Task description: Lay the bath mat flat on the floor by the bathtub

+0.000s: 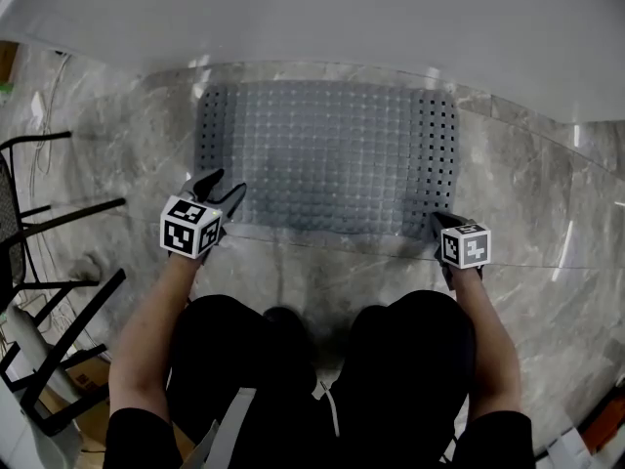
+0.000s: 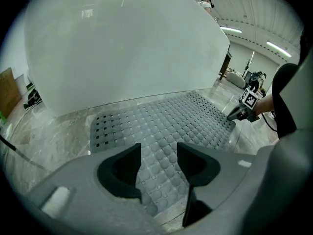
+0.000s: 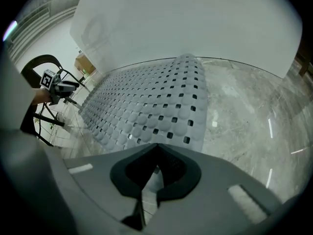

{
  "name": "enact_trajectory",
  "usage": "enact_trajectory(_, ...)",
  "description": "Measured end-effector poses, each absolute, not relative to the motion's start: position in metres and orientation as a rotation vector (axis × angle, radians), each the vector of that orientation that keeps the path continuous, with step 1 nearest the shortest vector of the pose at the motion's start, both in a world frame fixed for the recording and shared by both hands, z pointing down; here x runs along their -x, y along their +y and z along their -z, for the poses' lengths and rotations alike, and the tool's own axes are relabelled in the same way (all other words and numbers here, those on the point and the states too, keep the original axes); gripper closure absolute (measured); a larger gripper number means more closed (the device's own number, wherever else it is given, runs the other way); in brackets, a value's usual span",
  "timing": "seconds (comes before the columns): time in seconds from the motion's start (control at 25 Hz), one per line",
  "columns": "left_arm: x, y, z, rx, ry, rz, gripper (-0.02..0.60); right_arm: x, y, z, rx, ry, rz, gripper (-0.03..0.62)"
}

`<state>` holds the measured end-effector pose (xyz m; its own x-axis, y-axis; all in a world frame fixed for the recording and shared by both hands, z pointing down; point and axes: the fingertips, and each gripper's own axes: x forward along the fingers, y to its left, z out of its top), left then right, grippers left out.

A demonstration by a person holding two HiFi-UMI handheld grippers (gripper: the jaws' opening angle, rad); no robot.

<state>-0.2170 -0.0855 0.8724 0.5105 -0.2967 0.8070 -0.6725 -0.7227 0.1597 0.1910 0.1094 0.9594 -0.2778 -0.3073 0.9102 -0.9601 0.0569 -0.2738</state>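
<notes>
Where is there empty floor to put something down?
Right of the mat, the floor is bare up to the tub. A bare strip lies between mat and knees. Left is crowded by a black frame.

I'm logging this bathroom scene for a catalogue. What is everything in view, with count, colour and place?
bath mat: one, grey, spread on the floor beside the bathtub
bathtub: one, white, along the mat's far side
floor: one, grey marble, under everything
metal frame: one, black, at the left edge
left gripper: one, grey with a black-and-white marker cube, jaws open over the mat's near left edge
right gripper: one, same colours, jaws shut at the mat's near right corner
person's legs: two, in black, at the bottom, an arm on each side
</notes>
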Motion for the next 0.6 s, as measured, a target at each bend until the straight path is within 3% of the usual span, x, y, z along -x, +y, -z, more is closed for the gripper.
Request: enact_trajectory(0.6,0.266,-0.057,-0.902,-2.205,-0.808,-1.208,0.339,-0.197,0.114,-0.968,-1.268,-1.620,-1.260,0.594)
